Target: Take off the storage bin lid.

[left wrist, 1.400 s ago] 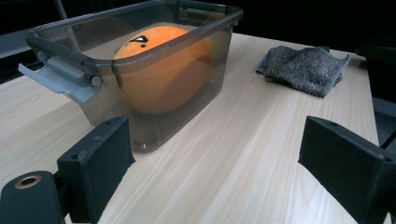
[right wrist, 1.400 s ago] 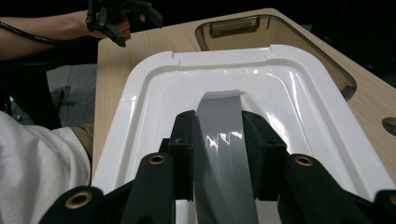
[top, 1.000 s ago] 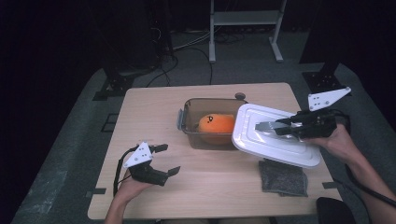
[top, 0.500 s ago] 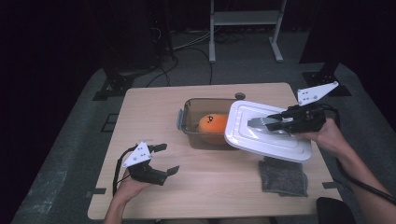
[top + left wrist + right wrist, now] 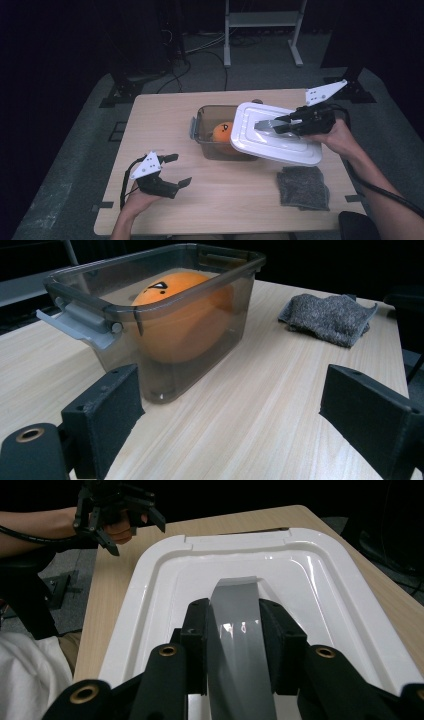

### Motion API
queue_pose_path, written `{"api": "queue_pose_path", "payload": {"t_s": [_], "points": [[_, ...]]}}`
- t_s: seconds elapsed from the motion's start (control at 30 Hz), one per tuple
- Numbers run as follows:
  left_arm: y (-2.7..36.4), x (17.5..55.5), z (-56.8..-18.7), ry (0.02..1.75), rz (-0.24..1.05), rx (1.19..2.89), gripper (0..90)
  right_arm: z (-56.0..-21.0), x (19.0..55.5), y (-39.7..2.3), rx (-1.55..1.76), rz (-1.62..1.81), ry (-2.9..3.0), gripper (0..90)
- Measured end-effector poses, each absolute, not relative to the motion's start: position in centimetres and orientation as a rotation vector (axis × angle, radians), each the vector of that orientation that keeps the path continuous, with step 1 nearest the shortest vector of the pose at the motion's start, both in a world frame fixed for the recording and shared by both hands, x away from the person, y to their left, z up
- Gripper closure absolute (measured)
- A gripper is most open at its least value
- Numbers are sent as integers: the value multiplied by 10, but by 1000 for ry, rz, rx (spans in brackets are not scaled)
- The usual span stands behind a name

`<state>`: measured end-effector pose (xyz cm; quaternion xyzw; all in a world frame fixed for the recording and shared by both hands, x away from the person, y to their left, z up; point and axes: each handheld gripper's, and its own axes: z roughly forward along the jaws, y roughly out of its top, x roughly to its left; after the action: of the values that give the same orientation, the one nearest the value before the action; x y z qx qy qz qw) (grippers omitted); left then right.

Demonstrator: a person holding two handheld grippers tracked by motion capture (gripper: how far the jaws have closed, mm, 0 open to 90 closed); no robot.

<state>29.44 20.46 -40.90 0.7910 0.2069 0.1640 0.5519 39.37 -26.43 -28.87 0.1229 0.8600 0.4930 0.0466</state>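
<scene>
A clear brownish plastic box (image 5: 200, 131) stands mid-table with an orange ball (image 5: 222, 132) inside; the ball has a dark face drawn on it. My right gripper (image 5: 272, 125) is shut on the grey handle (image 5: 235, 615) of the white lid (image 5: 280, 142). It holds the lid tilted above the box's right part. In the right gripper view the jaws of that gripper (image 5: 235, 625) pinch the handle from both sides over the lid (image 5: 320, 580). My left gripper (image 5: 179, 170) rests open near the table's front left, nothing between its jaws. From the left gripper (image 5: 240, 410) I see the box (image 5: 150, 315) and ball (image 5: 180, 325) ahead.
A grey cloth (image 5: 302, 187) lies flat at the front right of the wooden table (image 5: 165, 115), below the lid; it also shows as the cloth (image 5: 327, 317) beyond the box. A metal stand and cables sit on the dark floor behind the table.
My right gripper has carried the lid to the left, so it now overhangs more of the box. The left gripper has stayed put.
</scene>
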Motion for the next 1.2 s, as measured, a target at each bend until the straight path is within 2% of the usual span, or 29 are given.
{"api": "queue_pose_path", "payload": {"t_s": [1.2], "points": [[206,295,-410,485,382,1869,86,-288,432,-212,292,1523,2653,659]]}}
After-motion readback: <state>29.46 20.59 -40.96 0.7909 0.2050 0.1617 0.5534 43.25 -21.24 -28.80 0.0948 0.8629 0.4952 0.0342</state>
